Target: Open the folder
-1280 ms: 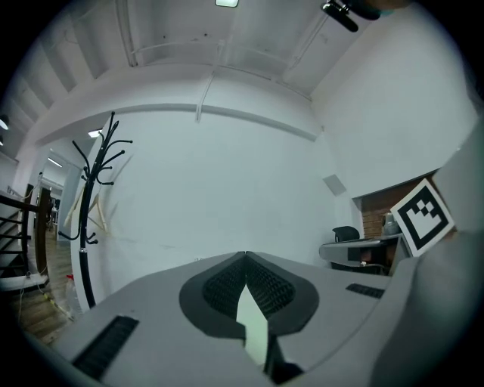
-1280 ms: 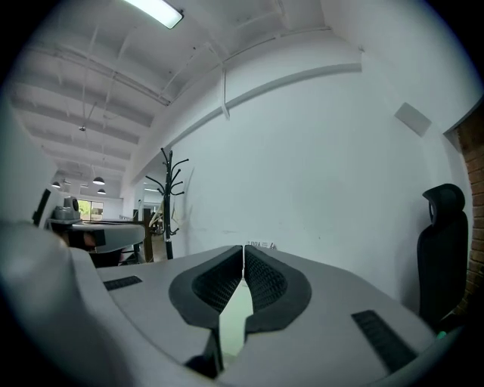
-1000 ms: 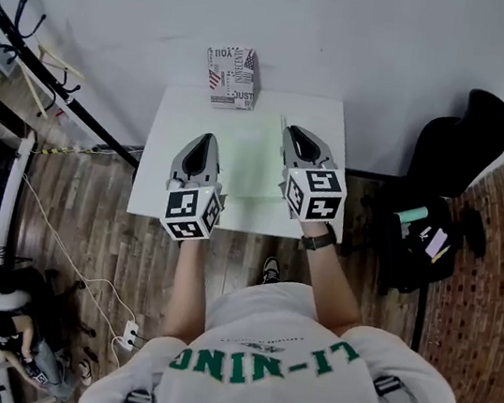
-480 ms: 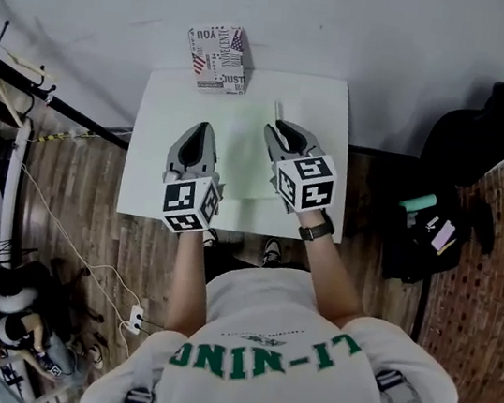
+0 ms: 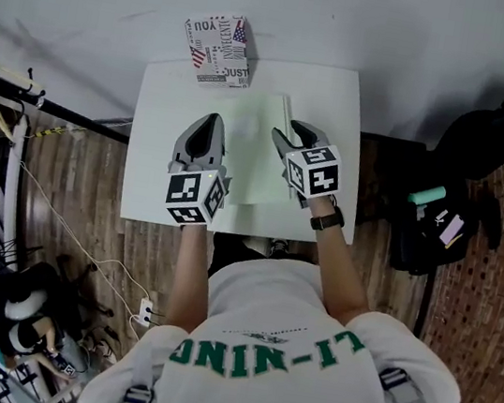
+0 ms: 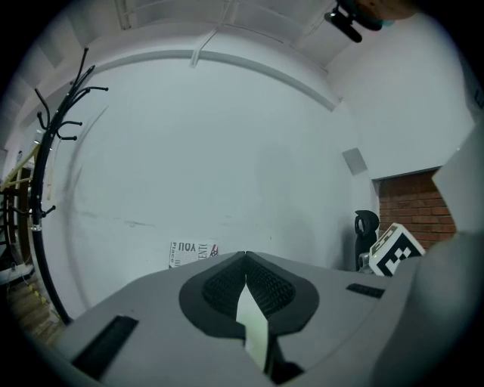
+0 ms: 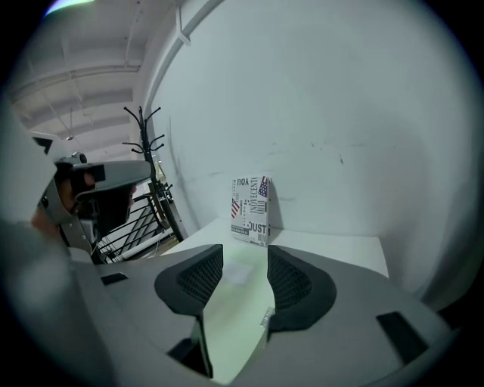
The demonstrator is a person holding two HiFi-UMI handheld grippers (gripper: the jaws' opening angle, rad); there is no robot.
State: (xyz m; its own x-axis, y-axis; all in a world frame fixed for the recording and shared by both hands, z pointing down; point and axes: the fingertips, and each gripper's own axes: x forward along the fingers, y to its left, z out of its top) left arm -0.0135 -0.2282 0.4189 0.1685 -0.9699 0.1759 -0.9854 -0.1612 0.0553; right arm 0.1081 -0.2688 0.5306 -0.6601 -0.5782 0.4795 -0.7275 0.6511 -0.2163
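Observation:
A pale green folder (image 5: 250, 153) lies flat in the middle of the white table (image 5: 167, 107). My right gripper (image 5: 289, 133) is low over the folder's right edge. Its jaws are opening, and in the right gripper view (image 7: 245, 253) the folder's pale green sheet (image 7: 234, 317) runs between the pads with a gap on each side. My left gripper (image 5: 214, 120) hovers at the folder's left edge. In the left gripper view (image 6: 243, 255) its tips meet, and only a pale green sliver shows behind them.
A printed box (image 5: 221, 49) stands upright at the table's far edge against the wall, also in the right gripper view (image 7: 251, 212). Left of the table is a black coat rack (image 5: 22, 93). A dark chair with a bag (image 5: 439, 216) is at the right.
Both grippers have come down closer to the table. The right gripper's jaws, together before, now stand apart around the folder's edge.

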